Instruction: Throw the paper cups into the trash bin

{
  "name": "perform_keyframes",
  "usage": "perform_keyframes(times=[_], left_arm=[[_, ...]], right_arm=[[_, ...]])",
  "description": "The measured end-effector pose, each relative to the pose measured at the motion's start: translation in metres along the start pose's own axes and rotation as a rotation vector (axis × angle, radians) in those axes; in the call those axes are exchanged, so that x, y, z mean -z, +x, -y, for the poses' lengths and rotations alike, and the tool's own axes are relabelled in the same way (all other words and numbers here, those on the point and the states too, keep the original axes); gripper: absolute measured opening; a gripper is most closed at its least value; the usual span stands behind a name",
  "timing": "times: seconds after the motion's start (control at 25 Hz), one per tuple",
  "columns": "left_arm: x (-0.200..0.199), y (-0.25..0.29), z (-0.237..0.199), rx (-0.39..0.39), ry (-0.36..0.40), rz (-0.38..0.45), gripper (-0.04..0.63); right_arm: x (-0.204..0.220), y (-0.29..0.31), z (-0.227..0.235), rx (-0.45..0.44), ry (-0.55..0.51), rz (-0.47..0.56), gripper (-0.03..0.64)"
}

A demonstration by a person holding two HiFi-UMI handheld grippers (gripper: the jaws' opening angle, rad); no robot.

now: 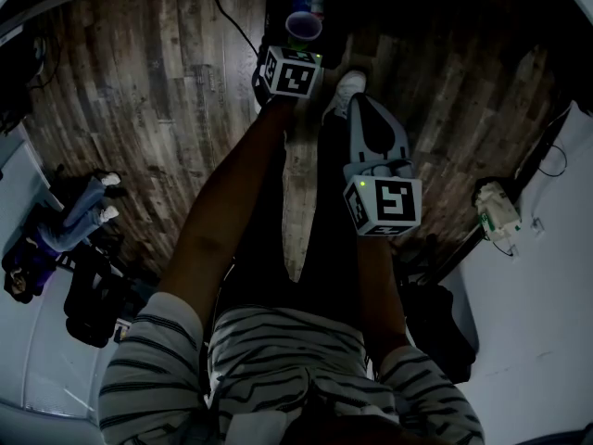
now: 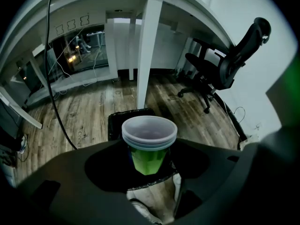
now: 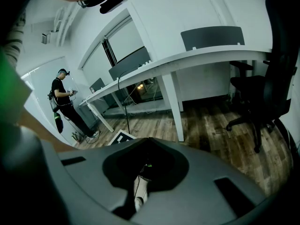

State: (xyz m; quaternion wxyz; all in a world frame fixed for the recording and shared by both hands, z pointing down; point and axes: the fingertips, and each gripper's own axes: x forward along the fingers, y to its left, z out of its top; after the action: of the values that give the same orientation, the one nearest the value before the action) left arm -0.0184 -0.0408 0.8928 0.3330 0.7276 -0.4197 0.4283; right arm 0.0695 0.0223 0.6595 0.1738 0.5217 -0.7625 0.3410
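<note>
A stack of green paper cups [image 2: 149,144] with pale rims stands upright between the jaws of my left gripper [image 2: 149,150], which is shut on it. In the head view the same cups [image 1: 304,26] show their open mouth just beyond the left gripper [image 1: 301,43] and its marker cube. A black trash bin [image 2: 117,121] sits on the wood floor right behind the cups, near a white desk leg. My right gripper [image 1: 363,102] hangs lower, by the person's shoe, with its jaws together and nothing in them [image 3: 148,139].
The white desk leg [image 2: 147,46] rises just behind the bin. A black office chair [image 2: 225,64] stands to its right, and a cable [image 2: 56,102] hangs at the left. Another person [image 3: 63,102] stands far off. A second chair [image 3: 267,93] is close on the right.
</note>
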Motion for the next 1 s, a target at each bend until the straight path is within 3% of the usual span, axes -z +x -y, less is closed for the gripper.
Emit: perform_keyframes(times=[0.32, 1.0], left_arm=[[0.008, 0.018, -0.011, 0.0, 0.017, -0.027, 0.298], [0.017, 0.04, -0.017, 0.046, -0.063, -0.068, 0.298]], right_arm=[[0.0, 0.01, -0.011, -0.03, -0.008, -0.006, 0.009], [0.013, 0.017, -0.007, -0.011, 0.0, -0.033, 0.009]])
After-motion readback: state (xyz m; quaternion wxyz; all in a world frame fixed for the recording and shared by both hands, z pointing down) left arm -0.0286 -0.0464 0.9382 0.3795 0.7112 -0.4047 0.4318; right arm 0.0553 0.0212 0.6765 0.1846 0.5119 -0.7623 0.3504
